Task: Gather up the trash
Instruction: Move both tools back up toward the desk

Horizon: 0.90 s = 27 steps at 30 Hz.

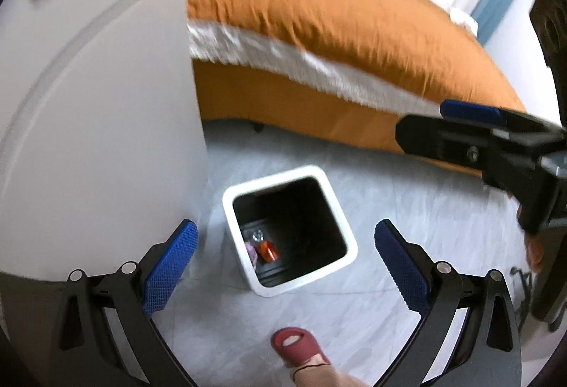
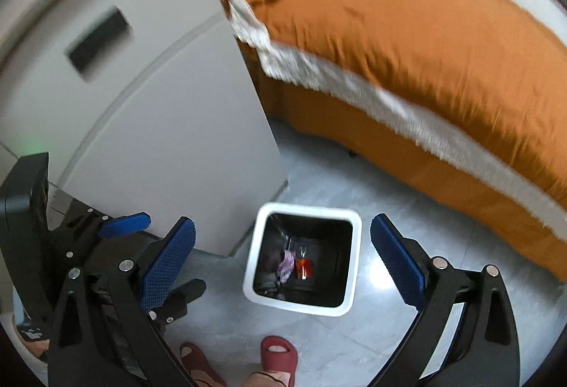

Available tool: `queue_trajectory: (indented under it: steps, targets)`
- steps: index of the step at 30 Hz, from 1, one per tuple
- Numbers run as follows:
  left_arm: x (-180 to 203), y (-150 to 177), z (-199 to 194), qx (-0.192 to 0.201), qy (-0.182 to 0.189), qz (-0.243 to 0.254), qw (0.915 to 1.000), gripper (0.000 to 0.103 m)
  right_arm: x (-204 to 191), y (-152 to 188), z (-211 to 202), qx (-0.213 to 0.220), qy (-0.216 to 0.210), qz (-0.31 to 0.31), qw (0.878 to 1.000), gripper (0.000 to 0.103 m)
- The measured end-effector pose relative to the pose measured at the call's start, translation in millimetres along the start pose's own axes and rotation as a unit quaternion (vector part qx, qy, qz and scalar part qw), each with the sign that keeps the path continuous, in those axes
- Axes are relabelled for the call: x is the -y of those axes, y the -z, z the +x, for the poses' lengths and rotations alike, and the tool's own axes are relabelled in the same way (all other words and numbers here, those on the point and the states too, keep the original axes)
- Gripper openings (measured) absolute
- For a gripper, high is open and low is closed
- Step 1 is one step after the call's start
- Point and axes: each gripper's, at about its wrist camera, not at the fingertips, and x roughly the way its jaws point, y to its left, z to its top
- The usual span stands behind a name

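Observation:
A white square trash bin (image 1: 342, 206) with a black inside stands on the pale floor below both grippers; it also shows in the right wrist view (image 2: 354, 263). Trash lies at its bottom: an orange-red wrapper (image 1: 268, 250) (image 2: 304, 268) and a pale purple scrap (image 2: 285, 264). My left gripper (image 1: 285, 266) is open and empty above the bin. My right gripper (image 2: 283, 263) is open and empty above the bin too. The right gripper also shows in the left wrist view (image 1: 471, 135), at the right. The left gripper also shows in the right wrist view (image 2: 124, 225), at the lower left.
A bed with an orange cover (image 1: 336, 18) (image 2: 425, 32) and white fringe fills the back and right. A white cabinet (image 1: 99, 103) (image 2: 159, 110) stands just left of the bin. The person's feet in red slippers (image 1: 297, 346) (image 2: 278, 357) are at the bottom.

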Motion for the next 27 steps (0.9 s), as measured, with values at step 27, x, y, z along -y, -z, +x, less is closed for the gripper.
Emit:
queue_trajectory:
  steps: [27]
  targets:
    - [-81.6, 19.8, -372.6, 0.218, -0.202, -0.170, 0.9396, 0.098, -228.1, -104.6, -192.3, 0.125, -0.196, -0.146, 0.962, 0.098]
